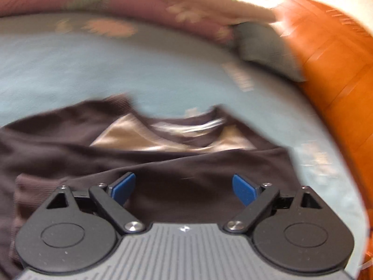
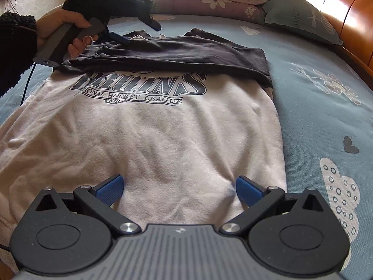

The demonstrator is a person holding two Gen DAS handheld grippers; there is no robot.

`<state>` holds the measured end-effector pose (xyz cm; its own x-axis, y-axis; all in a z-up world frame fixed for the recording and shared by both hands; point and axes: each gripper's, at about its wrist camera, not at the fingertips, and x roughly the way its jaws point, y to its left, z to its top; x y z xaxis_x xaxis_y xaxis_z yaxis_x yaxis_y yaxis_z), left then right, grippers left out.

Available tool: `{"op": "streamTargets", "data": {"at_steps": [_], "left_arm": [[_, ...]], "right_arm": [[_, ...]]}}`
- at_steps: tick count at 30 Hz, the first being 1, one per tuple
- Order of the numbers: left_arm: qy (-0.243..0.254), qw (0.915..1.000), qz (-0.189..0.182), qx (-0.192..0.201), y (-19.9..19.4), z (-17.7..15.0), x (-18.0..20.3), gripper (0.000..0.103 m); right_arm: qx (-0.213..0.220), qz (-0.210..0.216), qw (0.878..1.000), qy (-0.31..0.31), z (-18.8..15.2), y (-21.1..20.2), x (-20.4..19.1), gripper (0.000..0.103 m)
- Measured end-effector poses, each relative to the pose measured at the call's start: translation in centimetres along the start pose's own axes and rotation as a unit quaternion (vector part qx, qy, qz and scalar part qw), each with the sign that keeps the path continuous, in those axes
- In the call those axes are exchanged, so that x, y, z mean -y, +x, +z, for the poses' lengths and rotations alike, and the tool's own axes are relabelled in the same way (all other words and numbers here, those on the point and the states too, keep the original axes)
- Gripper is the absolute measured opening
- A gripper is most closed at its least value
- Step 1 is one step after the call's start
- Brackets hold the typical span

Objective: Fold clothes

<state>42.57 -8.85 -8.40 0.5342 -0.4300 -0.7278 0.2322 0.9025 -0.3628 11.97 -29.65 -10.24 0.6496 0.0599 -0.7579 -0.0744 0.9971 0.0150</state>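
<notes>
Sweatshirt flat on bed; left tongs, right tongs spread wide, empty.

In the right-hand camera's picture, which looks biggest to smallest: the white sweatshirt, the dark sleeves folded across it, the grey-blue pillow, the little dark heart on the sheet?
1. White sweatshirt, though it lies nearest the camera.
2. Dark sleeves.
3. Grey-blue pillow, farthest away, so probably bigger than it looks.
4. Dark heart on the sheet, clearly smallest.
</notes>
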Motion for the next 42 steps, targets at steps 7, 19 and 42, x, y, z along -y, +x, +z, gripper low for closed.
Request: {"op": "streamTargets", "data": {"at_steps": [7,19,42], "left_arm": [[0.032,0.9993,0.003,0.022,-8.5,-1.1,0.1,0.085],[0.15,0.987,-0.028,-0.051,-17.6,-17.2,4.2,0.09],[0.059,0.9964,0.009,-0.061,-22.4,-27.8,1.2,0.092]], "right_arm": [[-0.012,0.007,1.0,-0.009,0.4,0.0,0.1,0.103],[-0.019,0.036,0.999,0.014,-0.7,-5.0,-0.3,0.103],[-0.012,0.013,1.0,0.004,-5.0,-4.6,-1.8,0.103]]}}
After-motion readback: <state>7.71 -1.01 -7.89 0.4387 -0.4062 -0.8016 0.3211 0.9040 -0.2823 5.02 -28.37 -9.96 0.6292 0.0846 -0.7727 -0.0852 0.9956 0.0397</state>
